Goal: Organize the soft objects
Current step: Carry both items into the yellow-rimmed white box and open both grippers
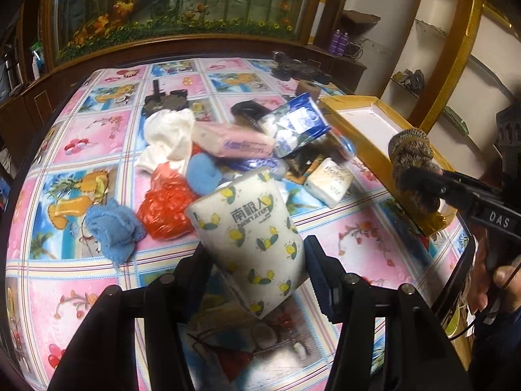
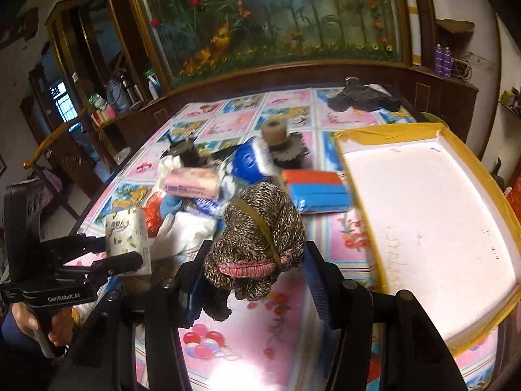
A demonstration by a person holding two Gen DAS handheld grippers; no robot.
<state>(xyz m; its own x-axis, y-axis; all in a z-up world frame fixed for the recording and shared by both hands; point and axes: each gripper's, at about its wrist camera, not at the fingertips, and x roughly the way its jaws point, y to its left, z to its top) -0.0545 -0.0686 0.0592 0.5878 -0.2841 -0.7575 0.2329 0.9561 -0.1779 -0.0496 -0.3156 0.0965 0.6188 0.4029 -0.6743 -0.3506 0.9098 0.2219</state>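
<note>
While its two fingers press on either side of a wrapped tissue roll (image 1: 250, 244), the left hand-held gripper (image 1: 257, 260) holds that roll tilted and lifted clear of the tabletop (image 1: 351, 247). The roll's white wrapper is printed with small yellow fruit. Across from it, the right hand-held gripper (image 2: 257, 270) is clamped on a bundle of brown speckled knit gloves (image 2: 257, 238) bound with an elastic band, a pink cuff edge showing at the front; in the left wrist view the bundle hangs over the rim of the yellow-edged box (image 2: 423, 215). That box has a bare white floor and sits at the right side of the tabletop. Beyond both grippers a heap of soft things lies on the patterned cloth: a white cloth (image 1: 169, 137), a pink tissue pack (image 1: 234, 141), a blue-and-white tissue pack (image 1: 296, 123), a red plastic bag (image 1: 164, 205), a blue knit piece (image 1: 110, 228) and a small white tissue packet (image 1: 329, 184). A flat orange and blue pack (image 2: 316, 190) lies just beside the box's left wall.
</note>
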